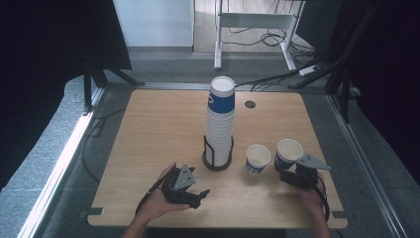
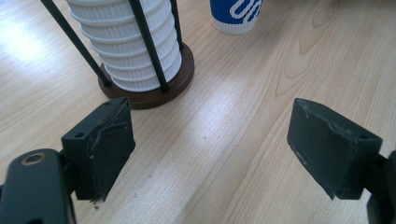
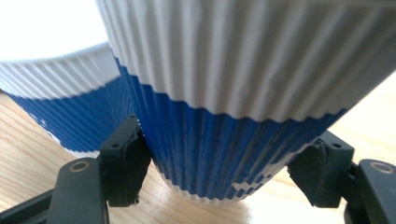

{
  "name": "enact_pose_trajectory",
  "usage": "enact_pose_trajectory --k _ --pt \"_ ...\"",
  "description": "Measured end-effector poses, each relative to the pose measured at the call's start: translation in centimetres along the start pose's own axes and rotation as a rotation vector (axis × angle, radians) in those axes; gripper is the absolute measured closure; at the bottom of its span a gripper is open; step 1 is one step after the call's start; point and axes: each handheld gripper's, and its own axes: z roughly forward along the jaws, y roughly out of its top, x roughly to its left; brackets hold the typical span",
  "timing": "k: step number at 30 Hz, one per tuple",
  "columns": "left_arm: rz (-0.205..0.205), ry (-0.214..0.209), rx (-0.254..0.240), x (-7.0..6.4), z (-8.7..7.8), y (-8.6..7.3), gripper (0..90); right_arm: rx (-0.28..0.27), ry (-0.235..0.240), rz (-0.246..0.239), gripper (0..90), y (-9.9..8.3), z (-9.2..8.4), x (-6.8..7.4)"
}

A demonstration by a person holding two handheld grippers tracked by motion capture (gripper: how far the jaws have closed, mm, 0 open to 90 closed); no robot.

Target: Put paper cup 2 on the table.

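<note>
A tall stack of blue-and-white ribbed paper cups [image 1: 221, 119] stands in a black wire holder with a round brown base [image 1: 217, 163] at the table's middle. To its right one cup [image 1: 258, 158] stands alone. Just right of that, my right gripper [image 1: 287, 171] is shut on another cup [image 1: 288, 152], its pads low on the cup's blue band [image 3: 233, 116], with the neighbouring cup [image 3: 60, 107] right beside it. The held cup's bottom is close to the tabletop; I cannot tell whether it touches. My left gripper [image 1: 198, 196] rests near the front edge, open and empty [image 2: 210, 149], facing the holder's base [image 2: 154, 93].
The wooden table [image 1: 158, 129] has a round cable hole [image 1: 250, 104] at the back right. Bare wood lies left of the holder and along the front between both hands. Beyond the table there is grey floor, black stands and cables.
</note>
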Motion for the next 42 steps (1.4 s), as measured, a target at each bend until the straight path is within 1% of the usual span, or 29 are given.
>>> enact_pose_trajectory --k 5,10,16,26,32,34,36,38,40,42 --pt "0.002 -0.001 0.005 0.0 0.1 0.0 14.9 0.04 -0.005 -0.001 28.1 -0.3 0.5 0.0" --pt "0.009 -0.005 0.01 -0.2 0.2 0.0 14.9 0.077 -0.021 -0.005 28.1 -0.6 1.0 -0.1" --pt "0.013 -0.006 0.015 -0.2 0.3 -0.1 14.9 0.114 -0.021 -0.004 27.8 -0.7 1.3 -0.2" --pt "0.022 -0.016 0.022 -0.3 0.3 -0.1 14.9 0.144 -0.036 -0.03 27.5 -0.7 1.5 0.1" --pt "0.022 -0.023 0.028 -0.4 0.4 -0.1 14.9 0.165 -0.045 -0.027 26.0 -0.8 1.6 0.1" --pt "0.025 -0.024 0.029 -0.4 0.4 -0.1 14.9 0.167 -0.047 -0.018 22.6 -0.8 1.6 0.0" --pt "0.024 -0.025 0.028 -0.4 0.4 -0.1 14.9 0.163 -0.035 -0.003 18.3 -0.8 1.5 -0.1" --pt "0.024 -0.025 0.028 -0.4 0.3 -0.1 14.9 0.157 -0.042 0.005 15.3 -0.7 1.3 -0.1" --pt "0.023 -0.023 0.028 -0.3 0.3 -0.1 14.9 0.139 -0.045 0.016 13.3 -0.5 0.9 -0.1" --pt "0.025 -0.022 0.029 -0.3 0.2 -0.1 14.9 0.109 -0.042 0.026 12.6 -0.4 0.3 -0.2"
